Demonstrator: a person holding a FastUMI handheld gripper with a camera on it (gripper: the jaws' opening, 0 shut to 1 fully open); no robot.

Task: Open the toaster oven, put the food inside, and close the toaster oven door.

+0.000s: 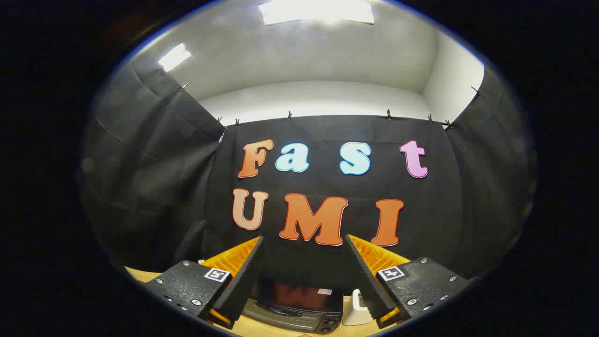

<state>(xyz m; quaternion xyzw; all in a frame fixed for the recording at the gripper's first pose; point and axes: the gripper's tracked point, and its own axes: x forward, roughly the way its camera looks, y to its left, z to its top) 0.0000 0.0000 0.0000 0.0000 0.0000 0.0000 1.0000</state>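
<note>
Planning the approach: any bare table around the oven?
Gripper open, raised, holding nothing. Bare wooden table shows beside the left finger. Crowded right of the toaster oven: a white object stands close beside it.

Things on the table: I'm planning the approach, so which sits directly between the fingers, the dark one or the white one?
The dark toaster oven sits between the open, empty fingers, below them. The small white object stands beside it, against the right finger.

Bright ceiling panels (316,11) glare overhead; booth dim below; fisheye bends edges.
</note>
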